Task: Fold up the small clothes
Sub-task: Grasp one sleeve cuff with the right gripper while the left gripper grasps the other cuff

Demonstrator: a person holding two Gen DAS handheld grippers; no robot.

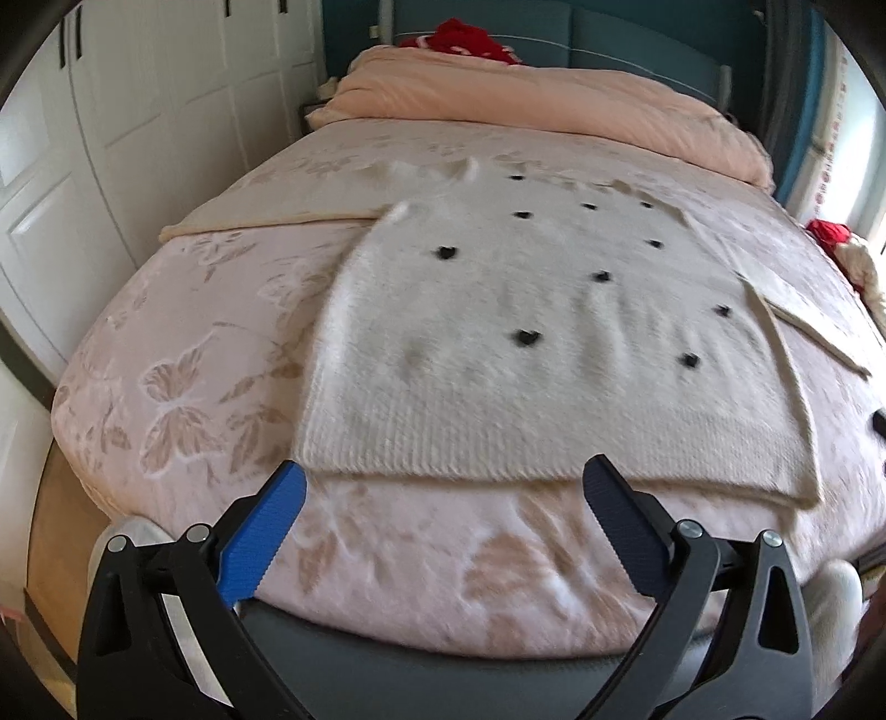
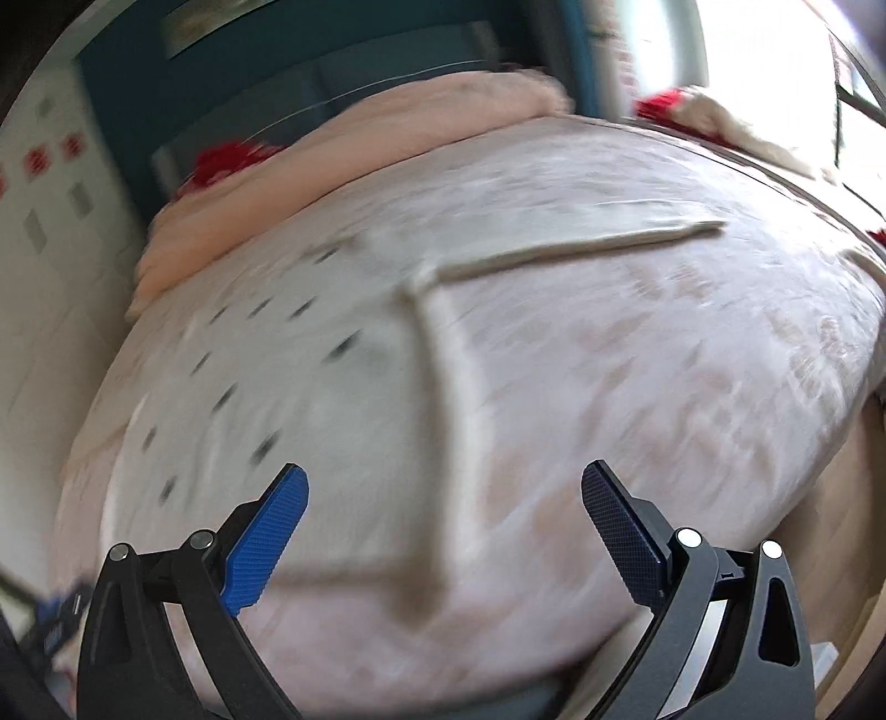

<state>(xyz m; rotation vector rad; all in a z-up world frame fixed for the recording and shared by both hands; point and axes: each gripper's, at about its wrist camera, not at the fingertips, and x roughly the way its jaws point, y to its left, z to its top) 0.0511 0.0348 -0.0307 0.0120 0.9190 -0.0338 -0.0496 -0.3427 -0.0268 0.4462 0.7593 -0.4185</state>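
Note:
A cream knitted sweater with small black dots lies flat on the bed, sleeves spread to both sides, hem toward me. My left gripper is open and empty, hovering just in front of the hem's left part. In the right wrist view, which is blurred, the sweater lies left of centre, its right sleeve stretching to the right. My right gripper is open and empty above the sweater's lower right corner.
The bed has a pink floral cover. A folded peach duvet lies at the head, red cloth behind it. White wardrobe doors stand on the left. Red and cream clothes lie at the right edge.

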